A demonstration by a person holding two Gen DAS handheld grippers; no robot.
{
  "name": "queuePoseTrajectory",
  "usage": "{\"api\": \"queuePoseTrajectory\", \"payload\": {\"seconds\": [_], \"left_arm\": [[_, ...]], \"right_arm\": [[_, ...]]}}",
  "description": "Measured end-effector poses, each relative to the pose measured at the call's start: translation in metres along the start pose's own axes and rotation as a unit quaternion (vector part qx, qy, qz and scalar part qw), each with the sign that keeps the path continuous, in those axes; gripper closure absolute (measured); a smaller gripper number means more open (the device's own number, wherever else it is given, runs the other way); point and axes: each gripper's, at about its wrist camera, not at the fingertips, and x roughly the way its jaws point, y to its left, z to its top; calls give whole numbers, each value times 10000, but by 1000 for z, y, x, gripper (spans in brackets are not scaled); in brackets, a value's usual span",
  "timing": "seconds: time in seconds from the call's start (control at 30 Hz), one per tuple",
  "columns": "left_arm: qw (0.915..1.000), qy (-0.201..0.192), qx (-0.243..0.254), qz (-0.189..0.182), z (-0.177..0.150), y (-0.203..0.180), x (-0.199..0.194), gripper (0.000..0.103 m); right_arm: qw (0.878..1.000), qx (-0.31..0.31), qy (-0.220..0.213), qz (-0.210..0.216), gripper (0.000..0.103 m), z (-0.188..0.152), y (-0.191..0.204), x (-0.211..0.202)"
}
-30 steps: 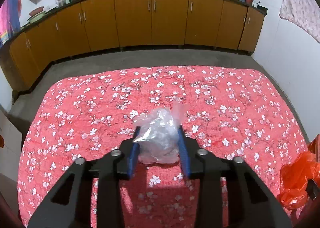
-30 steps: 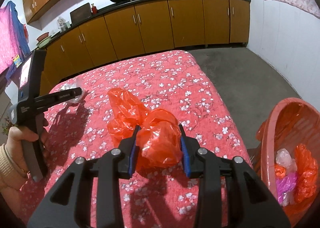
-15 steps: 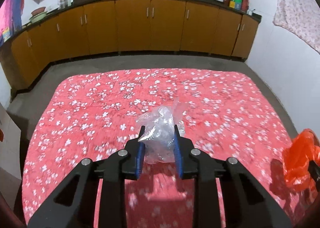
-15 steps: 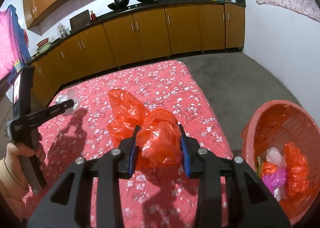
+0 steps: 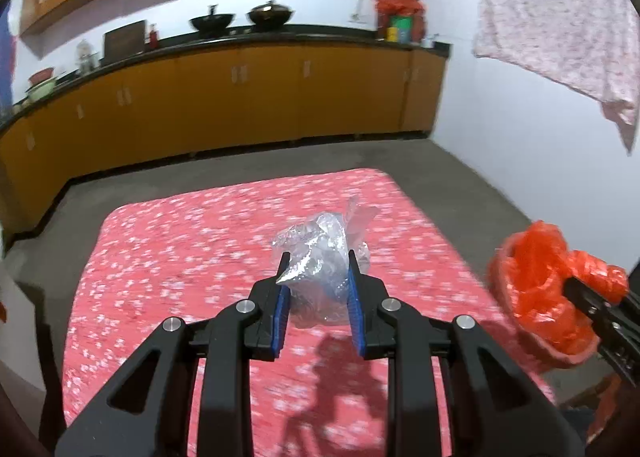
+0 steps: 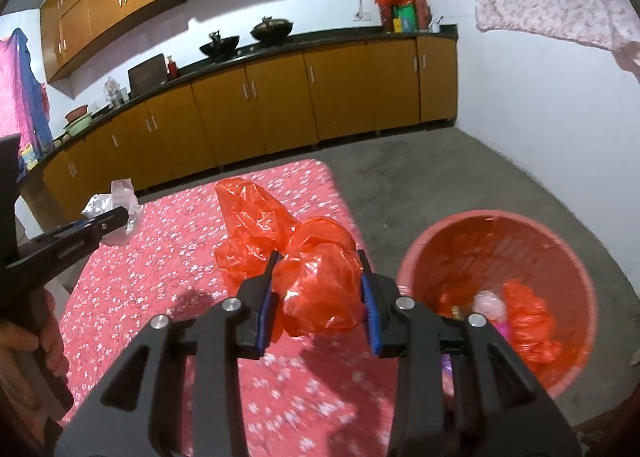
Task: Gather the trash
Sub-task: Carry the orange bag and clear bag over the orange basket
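Note:
My left gripper is shut on a crumpled clear plastic bag and holds it well above the red floral table. My right gripper is shut on a crumpled orange plastic bag, held over the table's right edge. A red bin stands on the floor just right of the table, with orange and pink trash inside. In the left wrist view the orange bag and right gripper show at far right, in front of the bin. In the right wrist view the left gripper shows at left with the clear bag.
Orange kitchen cabinets with a dark counter and two woks run along the far wall. Grey floor lies between table and cabinets. A pink cloth hangs on the white wall at right.
Both grippers have risen with their bags. The right gripper has moved right toward the bin, which now shows more fully. The left gripper has swung right as well.

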Motion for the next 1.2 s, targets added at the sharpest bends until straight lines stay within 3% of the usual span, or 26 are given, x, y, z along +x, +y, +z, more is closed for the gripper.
{"api": "queuePoseTrajectory", "payload": {"seconds": [0.5, 1.2], "left_arm": [[9942, -183, 605, -876, -7, -107, -29, 77], [9811, 186, 1009, -1640, -26, -208, 4, 78]], "right_arm": [[9952, 290, -435, -823, 67, -2, -83, -85], [9862, 821, -392, -1386, 67, -1, -162, -78]]}}
